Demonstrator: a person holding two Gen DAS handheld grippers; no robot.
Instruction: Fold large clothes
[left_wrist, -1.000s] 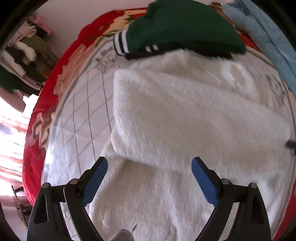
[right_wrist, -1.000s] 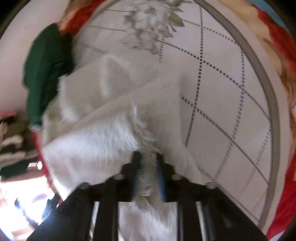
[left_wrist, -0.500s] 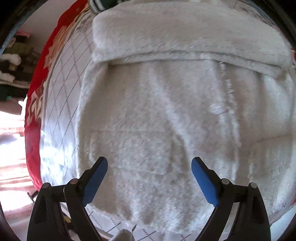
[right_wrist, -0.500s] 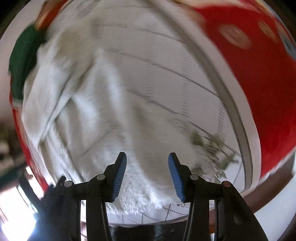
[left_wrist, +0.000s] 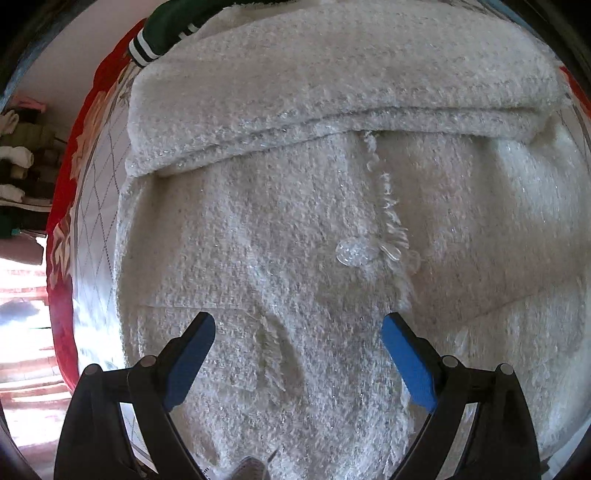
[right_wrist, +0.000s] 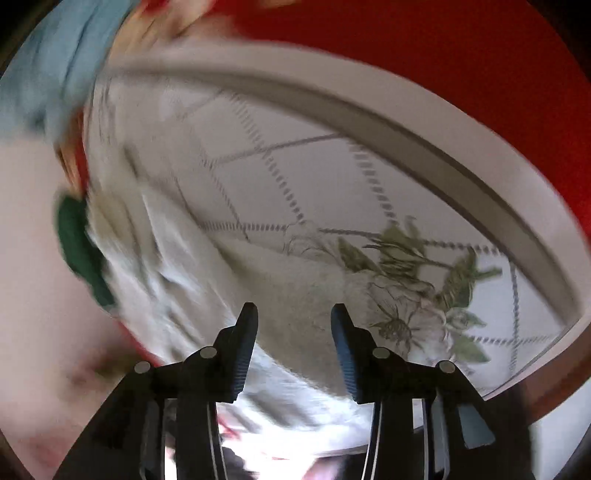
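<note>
Left wrist view looks down on a fluffy white coat that lies flat on the bed cover, and the coat is the thing to fold. One part of the coat is already folded over across its far end, like a thick band. A clear button sits near the middle of the coat. The left gripper hangs over the near end of the coat with its blue pads wide apart and nothing between them. A green sweater with white stripes lies past the far end of the coat.

Right wrist view is blurry. The right gripper has its pads apart too, not as wide, and holds nothing. It hangs by the side edge of the coat, near the flower print on the cover.

I think the next job is to lift the near end. Each gripper should pinch one near corner, taking every layer. Both should lift together and lay the end flat on the band.
</note>
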